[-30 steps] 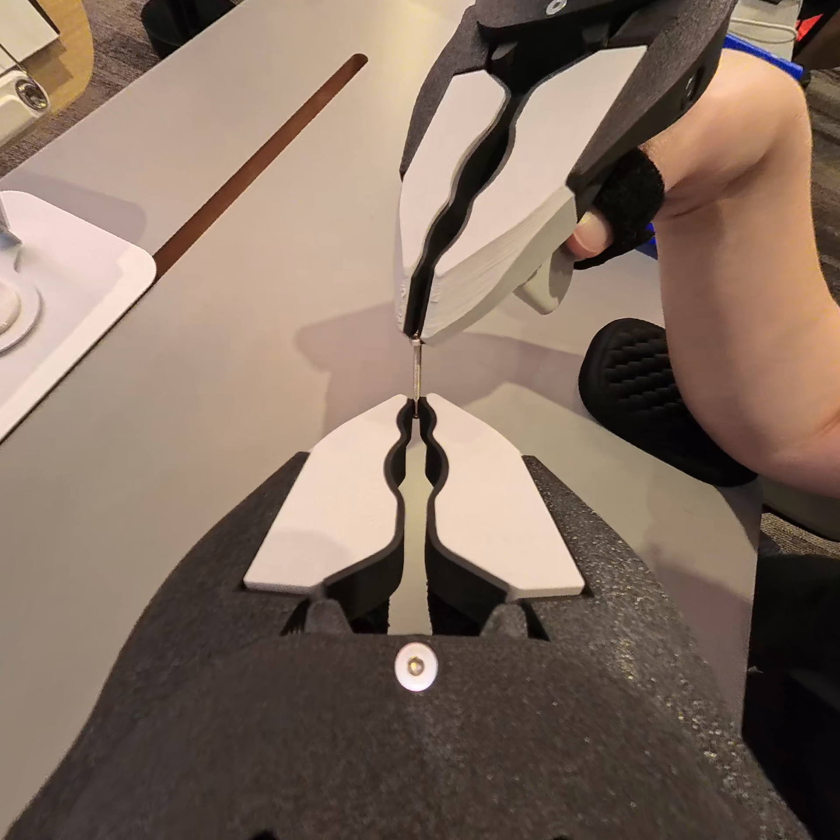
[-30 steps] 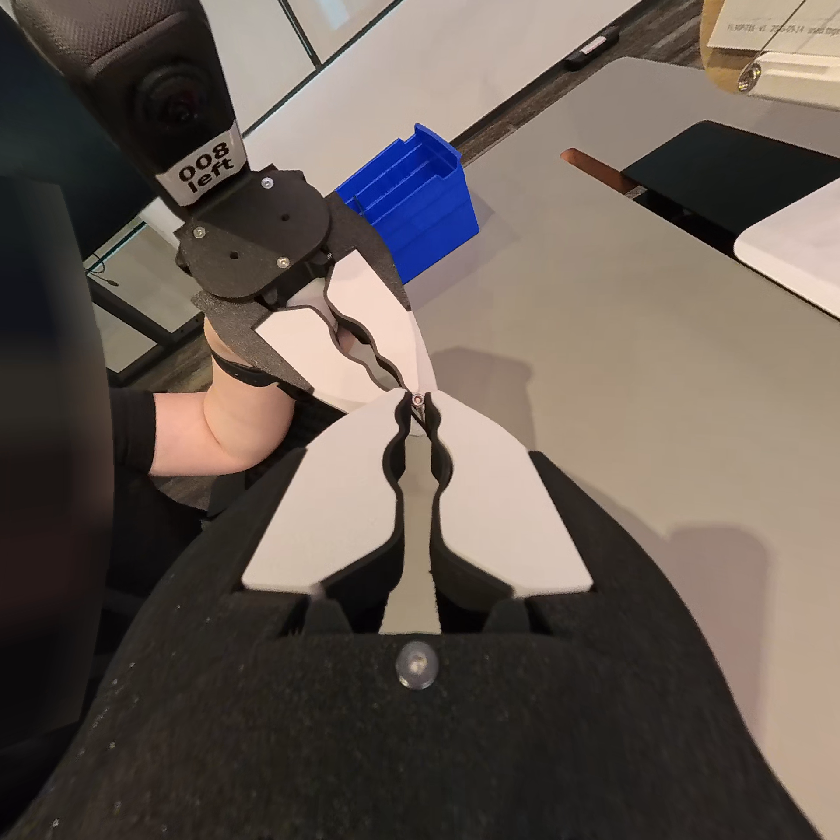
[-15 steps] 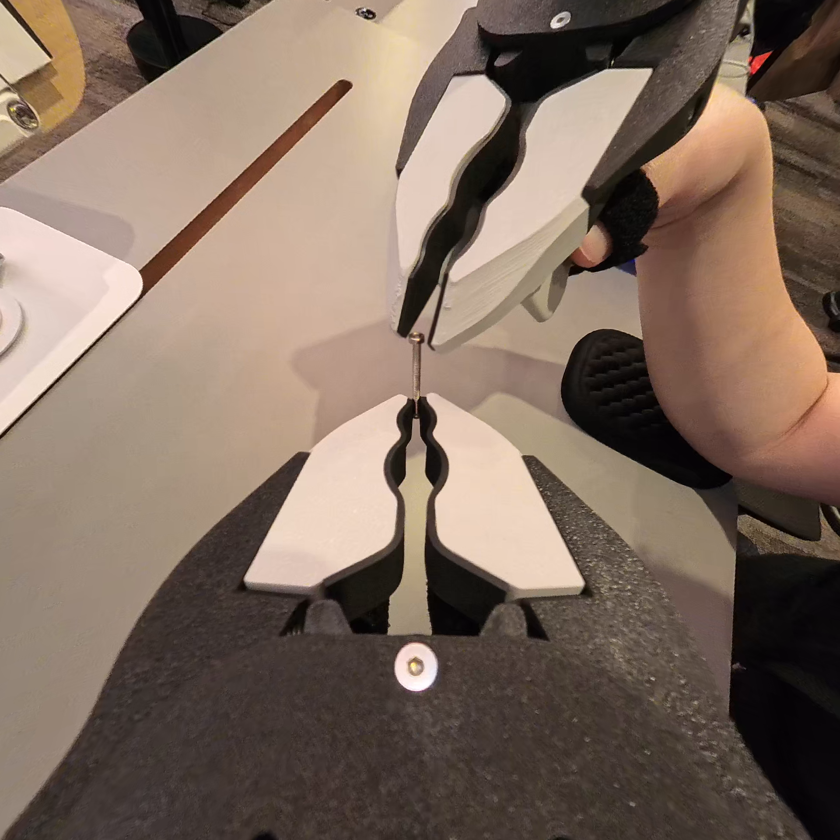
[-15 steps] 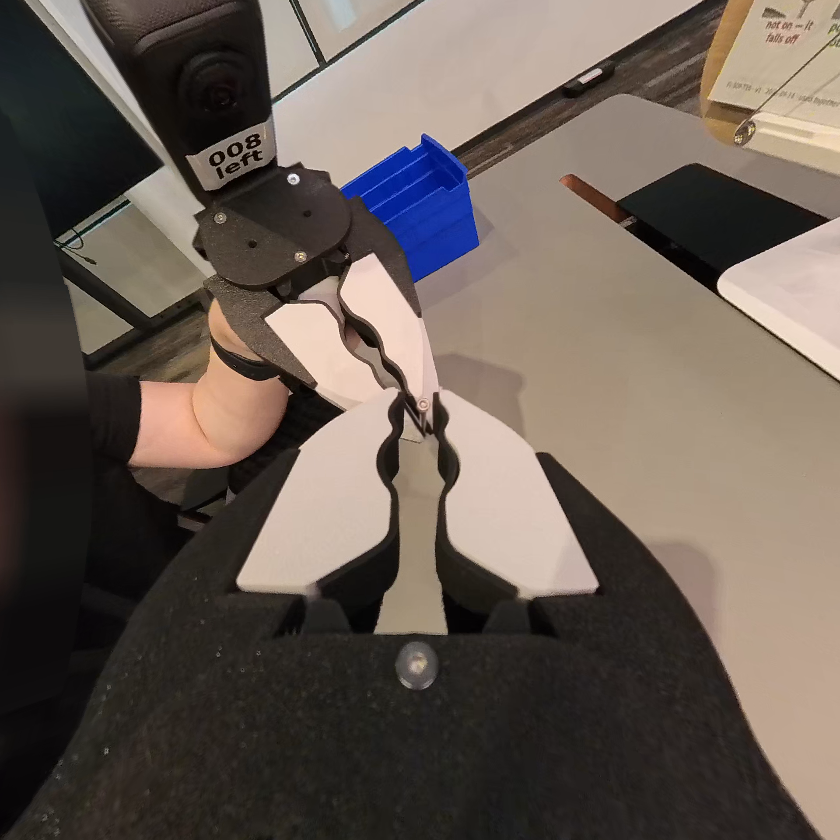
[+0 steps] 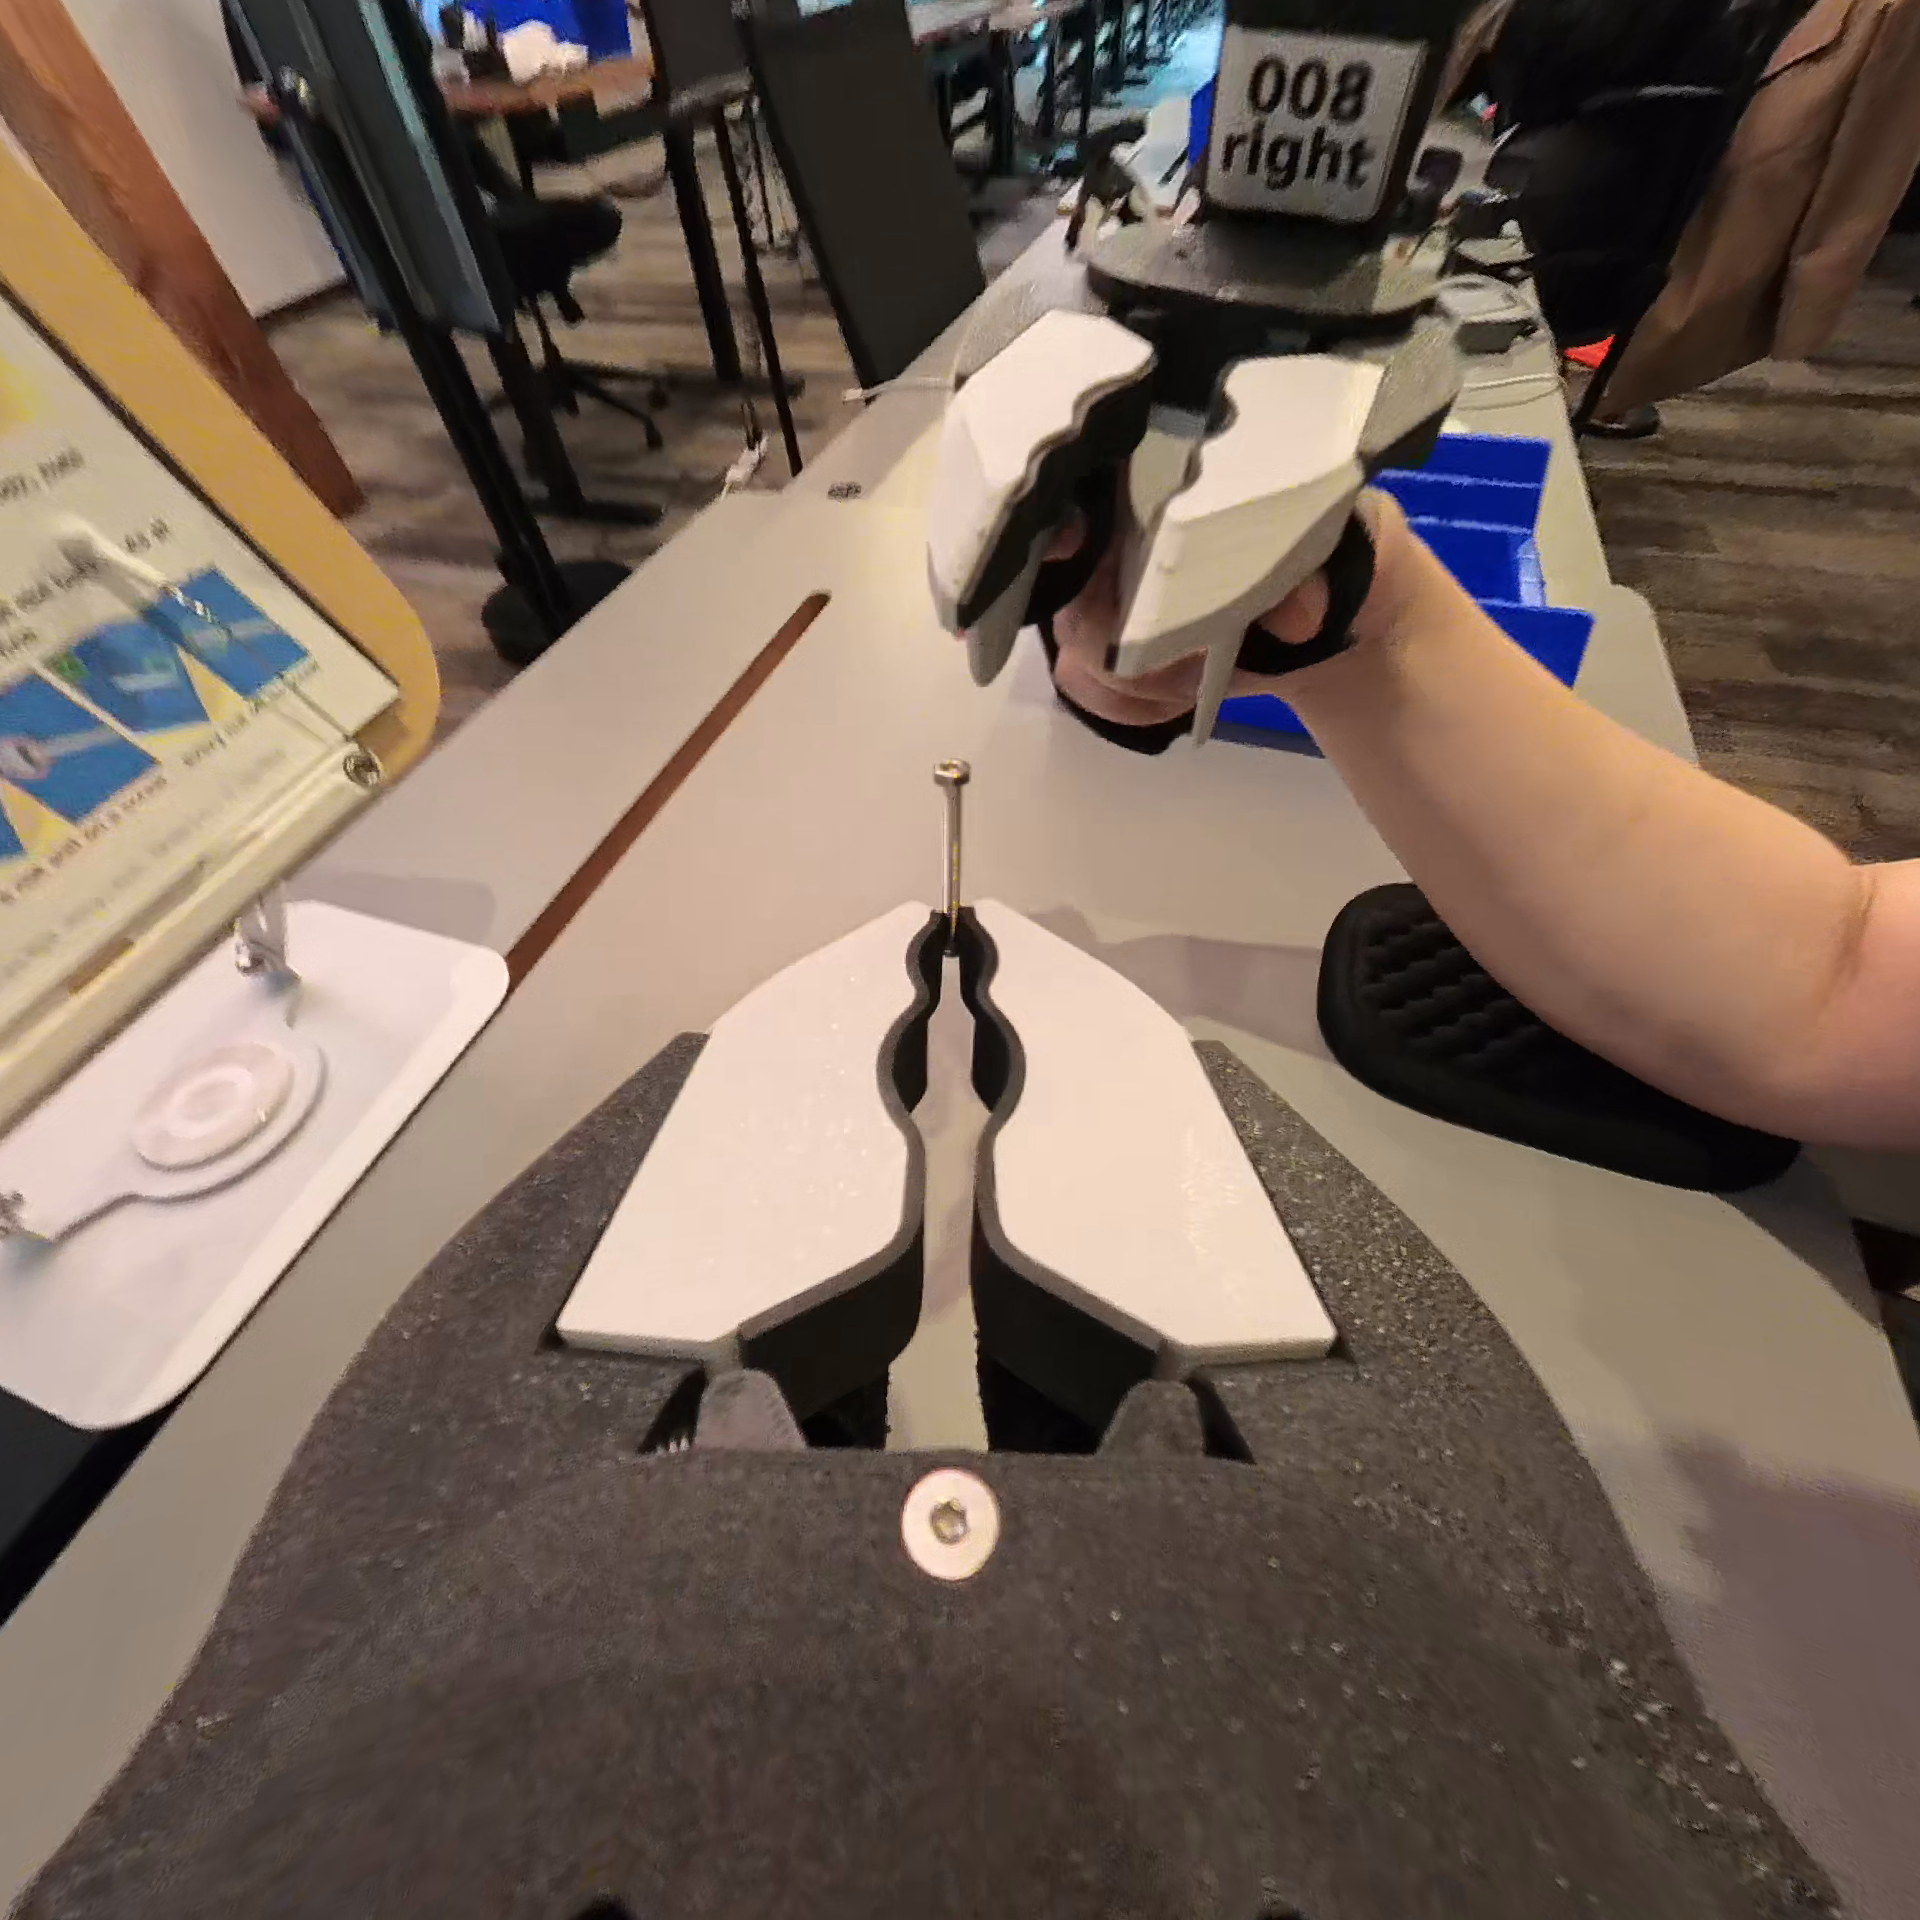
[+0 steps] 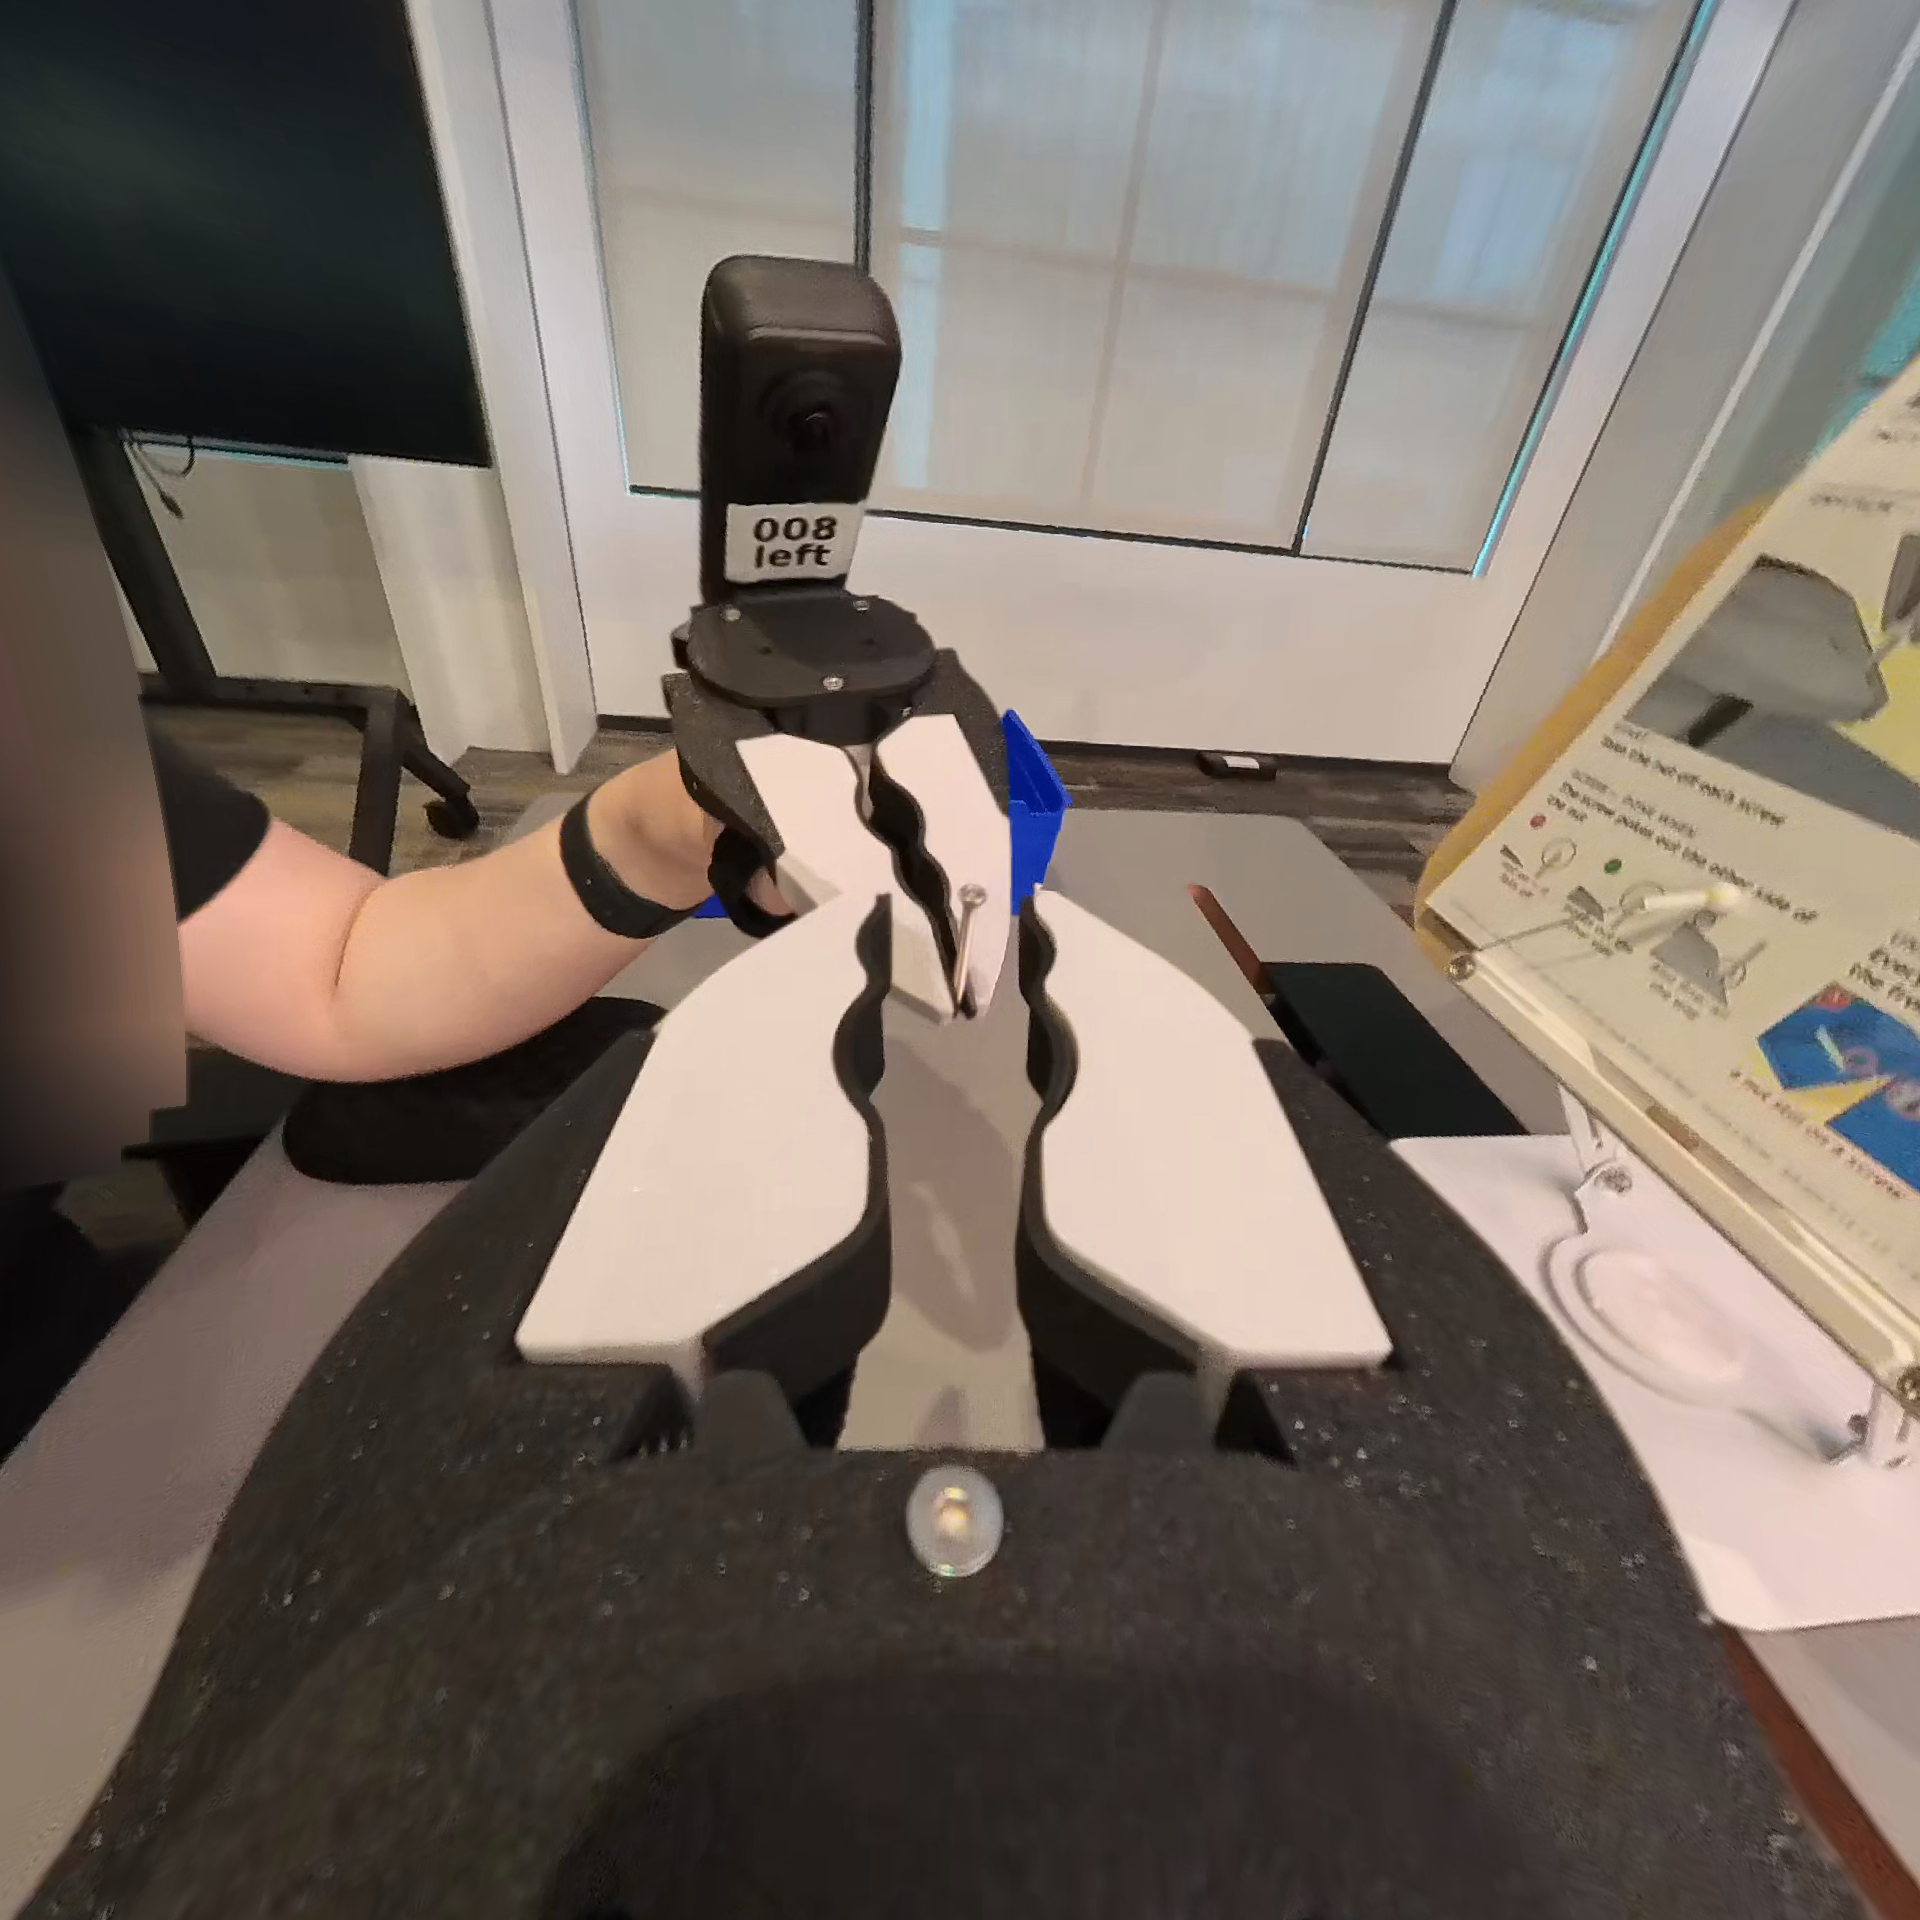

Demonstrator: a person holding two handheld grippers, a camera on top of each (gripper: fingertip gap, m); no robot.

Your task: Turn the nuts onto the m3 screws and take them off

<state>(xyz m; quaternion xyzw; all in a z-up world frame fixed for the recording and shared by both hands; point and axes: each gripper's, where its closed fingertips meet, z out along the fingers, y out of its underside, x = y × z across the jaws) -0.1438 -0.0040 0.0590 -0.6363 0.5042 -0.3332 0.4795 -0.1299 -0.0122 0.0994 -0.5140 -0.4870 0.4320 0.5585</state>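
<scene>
My left gripper [image 5: 950,916] is shut on the lower end of a thin metal m3 screw [image 5: 950,842], which stands up from its fingertips above the grey table [image 5: 727,894]. A small round cap sits at the screw's free top end; I see no separate nut. My right gripper [image 6: 954,912] is open and empty, its fingertips either side of the left gripper [image 6: 961,1006] and the screw [image 6: 968,940], not touching them. In the left wrist view the right gripper [image 5: 1049,655] hangs above and behind the screw's top.
A blue bin [image 5: 1475,582] stands on the table behind the right hand. An instruction board [image 5: 156,675] on a white base [image 5: 343,1143] stands at the left. A black padded armrest [image 5: 1507,1070] lies under the right forearm. A long slot [image 5: 675,769] runs through the table. Spacing between my two grippers at the tips: around 5 centimetres.
My right gripper was shut on the screw's top end, then opened and drew back and up from it. My left gripper has kept hold of the screw.
</scene>
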